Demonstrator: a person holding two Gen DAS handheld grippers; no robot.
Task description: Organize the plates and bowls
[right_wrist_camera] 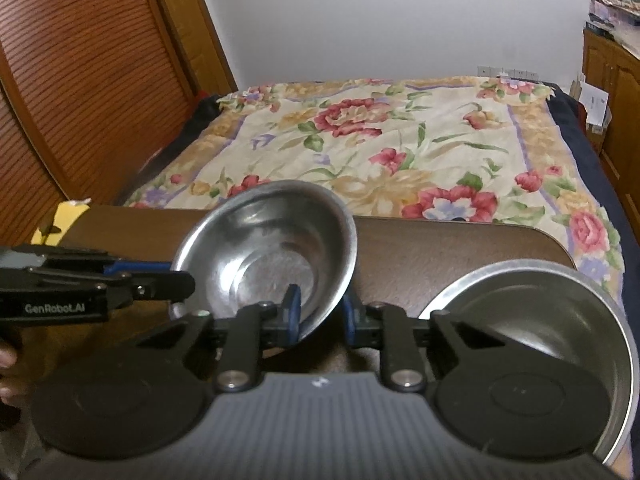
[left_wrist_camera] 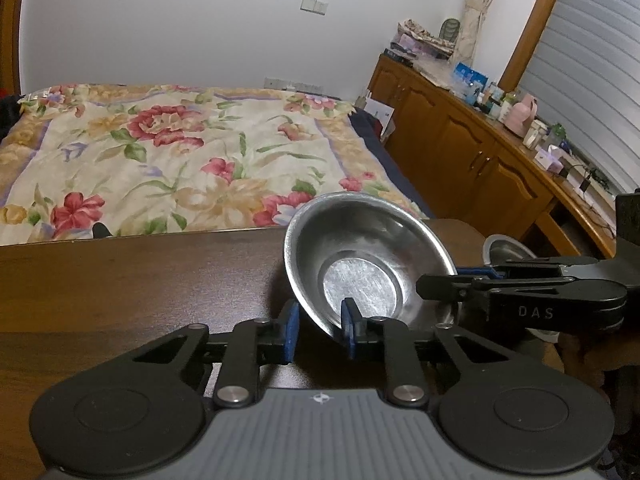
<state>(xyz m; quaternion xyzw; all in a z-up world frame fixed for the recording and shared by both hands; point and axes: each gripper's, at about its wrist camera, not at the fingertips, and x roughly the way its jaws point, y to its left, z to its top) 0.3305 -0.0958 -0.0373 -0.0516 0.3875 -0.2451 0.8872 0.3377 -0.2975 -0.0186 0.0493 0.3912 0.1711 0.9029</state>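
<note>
Two tongs pinching one small steel bowl at its rim: left tongs near, right tongs opposite. Tilted above worktop. Light, rigid, slick; thin rim only.

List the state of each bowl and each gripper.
small steel bowl: tilted, empty, rim between both grippers' fingers.
large steel bowl: upright on the table, empty.
left gripper: straddles the small bowl's rim; grip unclear.
right gripper: straddles the same rim; grip unclear.
</note>
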